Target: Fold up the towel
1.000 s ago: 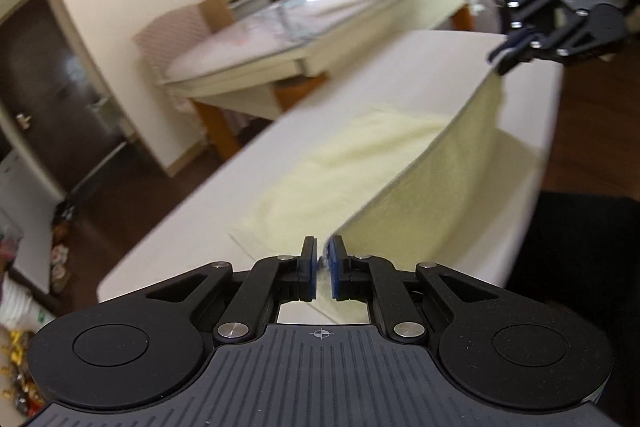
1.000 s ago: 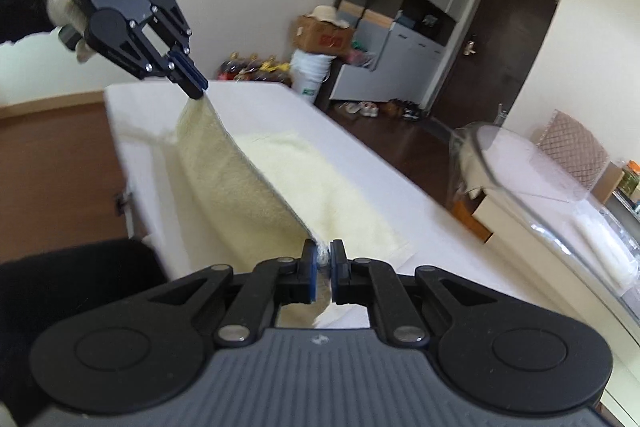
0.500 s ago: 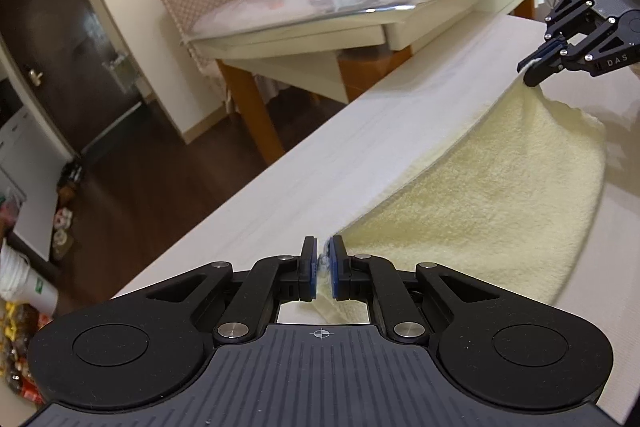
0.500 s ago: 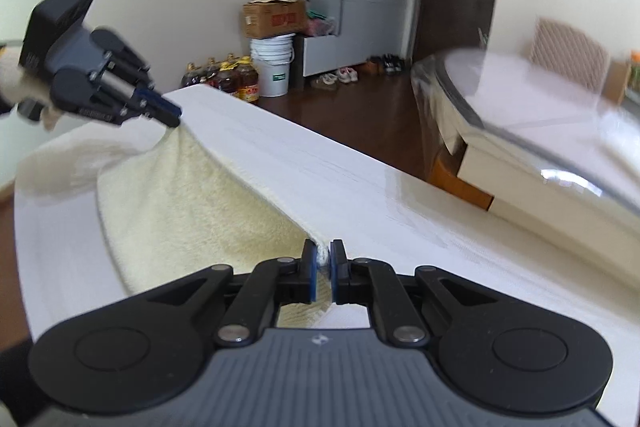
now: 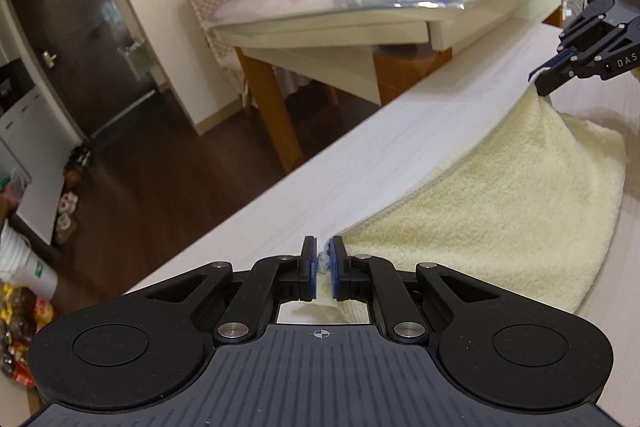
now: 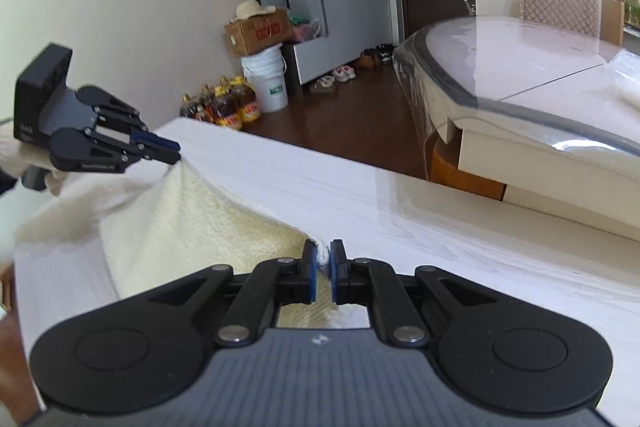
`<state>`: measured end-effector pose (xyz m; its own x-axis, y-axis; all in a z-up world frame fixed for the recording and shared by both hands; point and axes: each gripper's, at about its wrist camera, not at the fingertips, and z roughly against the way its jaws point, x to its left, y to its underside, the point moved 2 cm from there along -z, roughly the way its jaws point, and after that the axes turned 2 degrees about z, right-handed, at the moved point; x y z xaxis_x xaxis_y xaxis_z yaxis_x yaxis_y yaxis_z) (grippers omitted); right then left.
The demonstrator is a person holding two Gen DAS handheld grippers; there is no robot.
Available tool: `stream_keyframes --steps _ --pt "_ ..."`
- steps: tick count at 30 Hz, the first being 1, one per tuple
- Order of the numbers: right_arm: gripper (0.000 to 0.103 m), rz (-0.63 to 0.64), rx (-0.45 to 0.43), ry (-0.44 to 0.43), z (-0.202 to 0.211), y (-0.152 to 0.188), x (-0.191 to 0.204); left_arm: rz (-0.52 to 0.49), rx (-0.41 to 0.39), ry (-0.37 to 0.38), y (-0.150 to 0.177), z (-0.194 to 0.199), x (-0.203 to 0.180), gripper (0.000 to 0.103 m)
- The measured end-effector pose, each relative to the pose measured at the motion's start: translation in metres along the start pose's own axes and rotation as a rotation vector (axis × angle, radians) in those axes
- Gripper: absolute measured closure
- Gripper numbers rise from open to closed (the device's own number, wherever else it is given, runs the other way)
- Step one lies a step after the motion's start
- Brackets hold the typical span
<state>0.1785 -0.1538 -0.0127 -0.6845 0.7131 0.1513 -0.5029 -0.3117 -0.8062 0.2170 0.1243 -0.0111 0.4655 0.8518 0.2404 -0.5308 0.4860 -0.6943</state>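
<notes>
Left gripper jaws pinched on corner of yellow towel. Right gripper jaws likewise clamp opposite corner. Held edge runs jaw to jaw, sagging onto white counter. Towel body trails behind that edge, already doubled. Next: lower corners together, release.

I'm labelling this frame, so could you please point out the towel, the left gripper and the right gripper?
towel (image 5: 500, 211): left wrist view, middle of its yellow pile.
left gripper (image 5: 320, 269): left wrist view, between its fingertips.
right gripper (image 6: 321, 269): right wrist view, between its fingertips.
</notes>
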Motion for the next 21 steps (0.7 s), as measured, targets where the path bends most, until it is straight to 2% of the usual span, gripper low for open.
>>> stream_keyframes --steps 7,10,12,13,15,17,21 --pt "0.095 -0.024 0.049 0.055 -0.033 0.000 -0.017 0.022 0.023 -0.021 -0.001 -0.023 0.001 0.095" --pt "0.090 -0.002 0.069 0.092 -0.041 0.005 -0.017 0.018 0.035 -0.032 0.003 -0.031 0.000 0.090" --pt "0.081 0.008 0.067 0.116 -0.039 0.006 -0.017 0.020 0.033 -0.035 0.006 -0.033 0.000 0.088" --pt "0.079 0.017 0.062 0.131 -0.036 0.006 -0.017 0.025 0.032 -0.035 0.007 -0.033 0.000 0.087" --pt "0.079 0.030 0.054 0.152 -0.031 0.006 -0.015 0.044 0.025 -0.038 0.008 -0.028 0.005 0.077" --pt "0.077 0.042 0.033 0.173 -0.018 0.006 -0.013 0.053 0.008 -0.061 0.010 -0.017 0.009 0.073" --pt "0.072 0.072 0.008 0.161 0.000 0.008 0.001 0.075 -0.037 -0.101 0.015 0.008 0.013 0.072"
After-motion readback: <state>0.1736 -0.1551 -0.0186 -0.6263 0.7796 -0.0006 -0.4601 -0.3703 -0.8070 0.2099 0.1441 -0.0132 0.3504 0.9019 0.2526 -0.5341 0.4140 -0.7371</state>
